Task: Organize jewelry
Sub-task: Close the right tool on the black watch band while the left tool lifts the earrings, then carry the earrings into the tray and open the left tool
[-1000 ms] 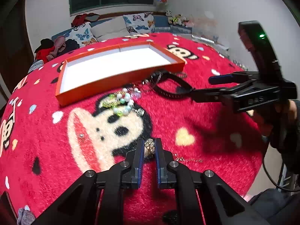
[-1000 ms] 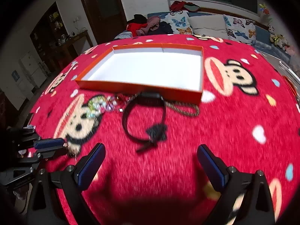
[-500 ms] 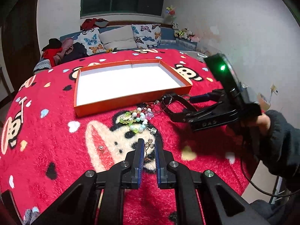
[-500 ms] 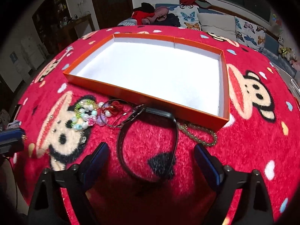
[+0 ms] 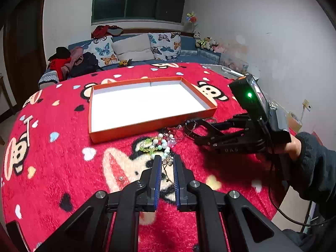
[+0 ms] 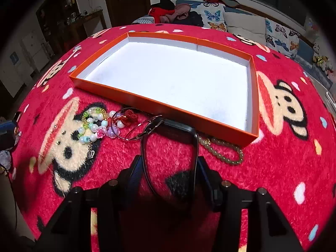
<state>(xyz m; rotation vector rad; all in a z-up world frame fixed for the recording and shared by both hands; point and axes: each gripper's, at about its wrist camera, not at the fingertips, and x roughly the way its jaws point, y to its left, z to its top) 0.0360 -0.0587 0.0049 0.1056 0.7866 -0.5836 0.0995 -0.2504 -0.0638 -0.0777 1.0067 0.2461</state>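
Right tool (image 6: 169,166) jaws, just closing, flank black band (image 6: 170,130).

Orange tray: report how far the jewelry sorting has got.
Done: nothing; the orange tray holds no jewelry. In hand: the left claw pinches a small gold chain pendant, lifted off the blanket. The right claw has just been closing around the black wristband, its pads at the strap's sides. Left: the pastel bead bracelet, thin wire rings and olive bead string lie outside.
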